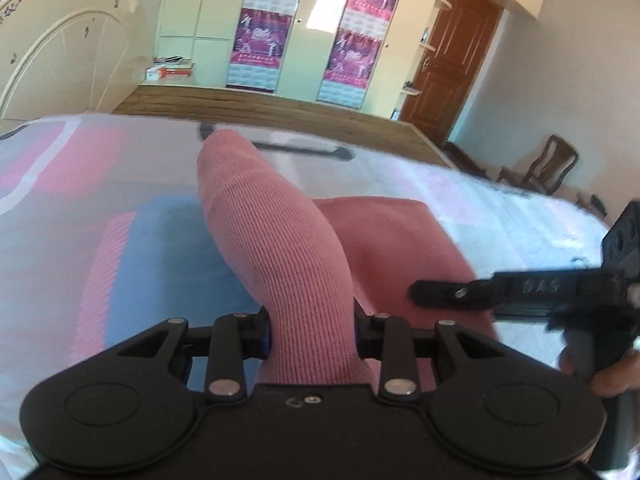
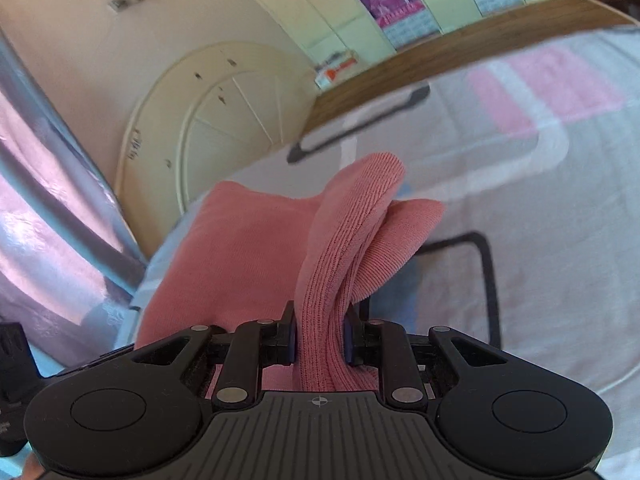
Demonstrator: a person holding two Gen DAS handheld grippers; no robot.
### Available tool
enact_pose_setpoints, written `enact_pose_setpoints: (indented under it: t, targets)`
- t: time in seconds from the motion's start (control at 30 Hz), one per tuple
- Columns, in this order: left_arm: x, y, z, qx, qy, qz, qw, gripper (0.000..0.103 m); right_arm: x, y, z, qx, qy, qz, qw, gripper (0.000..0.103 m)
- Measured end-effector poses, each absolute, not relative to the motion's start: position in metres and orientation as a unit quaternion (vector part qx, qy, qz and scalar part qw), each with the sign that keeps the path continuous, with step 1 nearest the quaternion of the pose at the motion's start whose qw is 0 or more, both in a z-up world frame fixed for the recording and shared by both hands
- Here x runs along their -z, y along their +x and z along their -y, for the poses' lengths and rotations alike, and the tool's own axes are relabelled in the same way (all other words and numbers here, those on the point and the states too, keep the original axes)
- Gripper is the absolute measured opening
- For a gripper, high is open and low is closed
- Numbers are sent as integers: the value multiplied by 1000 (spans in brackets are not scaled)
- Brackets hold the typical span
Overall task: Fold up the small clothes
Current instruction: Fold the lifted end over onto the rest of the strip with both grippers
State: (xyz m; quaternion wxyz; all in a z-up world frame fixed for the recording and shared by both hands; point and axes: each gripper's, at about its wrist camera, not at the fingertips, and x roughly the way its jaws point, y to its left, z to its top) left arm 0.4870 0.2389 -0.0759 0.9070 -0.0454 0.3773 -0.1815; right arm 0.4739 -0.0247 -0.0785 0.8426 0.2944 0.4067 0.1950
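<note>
A small pink knit garment (image 1: 276, 240) lies on the bed, partly lifted. My left gripper (image 1: 312, 336) is shut on a bunched fold of it that rises forward between the fingers. The flat part of the garment (image 1: 392, 240) lies to the right. My right gripper (image 2: 319, 340) is shut on another ribbed fold of the same garment (image 2: 344, 248); its flat part (image 2: 240, 256) spreads to the left. The right gripper also shows in the left wrist view (image 1: 520, 292), at the garment's right edge.
The bed sheet (image 1: 100, 220) is white with pink and blue blocks and dark lines. A wooden bed edge (image 1: 280, 108) runs behind it. A cream headboard (image 2: 224, 120), wardrobes with posters (image 1: 260, 28), a brown door (image 1: 452, 56) and a chair (image 1: 548, 164) stand around.
</note>
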Motion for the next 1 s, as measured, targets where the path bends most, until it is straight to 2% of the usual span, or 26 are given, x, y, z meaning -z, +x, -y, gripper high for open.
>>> enact_pose_setpoints:
  t: [0.17, 0.27, 0.33, 0.53, 0.67, 0.9, 1.0]
  targets:
    - [101, 490, -264, 172, -55, -382, 906, 44, 98, 481, 36, -159, 276, -422, 849, 21]
    - [104, 490, -266, 168, -56, -380, 908, 56, 106, 481, 39, -143, 247, -433, 855, 21]
    - [104, 486, -272, 159, -45, -380, 910, 70, 111, 480, 41, -133, 240, -438, 856, 22]
    - [80, 488, -281, 134, -70, -343, 927, 66, 87, 481, 34, -110, 207, -404, 884, 22]
    - [85, 515, -275, 117, -101, -355, 922, 64, 74, 501, 16, -95, 162, -380, 906, 22]
    - [119, 537, -261, 92, -69, -388, 914, 74, 101, 528, -4, -72, 98, -411, 904, 22]
    - [111, 533, -263, 87, -68, -387, 916, 72, 101, 525, 3, -63, 94, -413, 904, 22]
